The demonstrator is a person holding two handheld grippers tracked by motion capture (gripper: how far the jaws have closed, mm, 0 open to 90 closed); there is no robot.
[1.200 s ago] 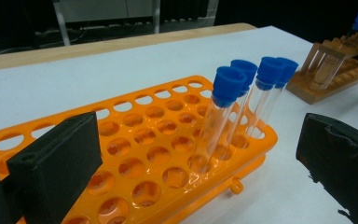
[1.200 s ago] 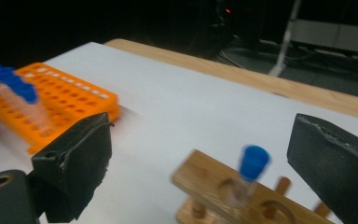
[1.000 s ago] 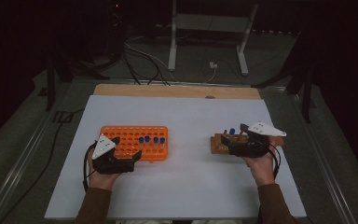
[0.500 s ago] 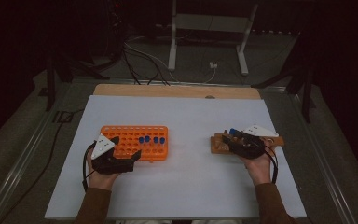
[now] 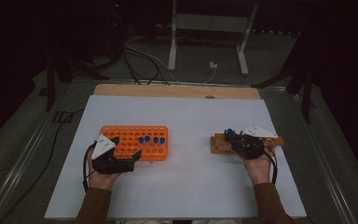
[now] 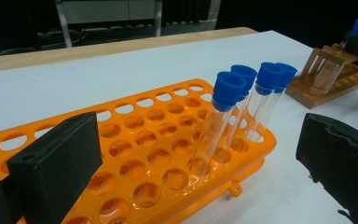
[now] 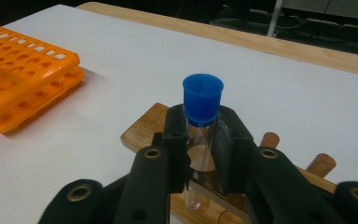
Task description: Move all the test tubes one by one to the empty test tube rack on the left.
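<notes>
The right gripper has just closed on a tube (blue cap) standing in the wooden rack. The left gripper is released beside the orange rack.

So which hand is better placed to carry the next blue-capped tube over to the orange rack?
The right. Its gripper has just closed on a blue-capped tube at the wooden stand. The left gripper, fingers apart, sits at the orange rack, holding nothing.
</notes>
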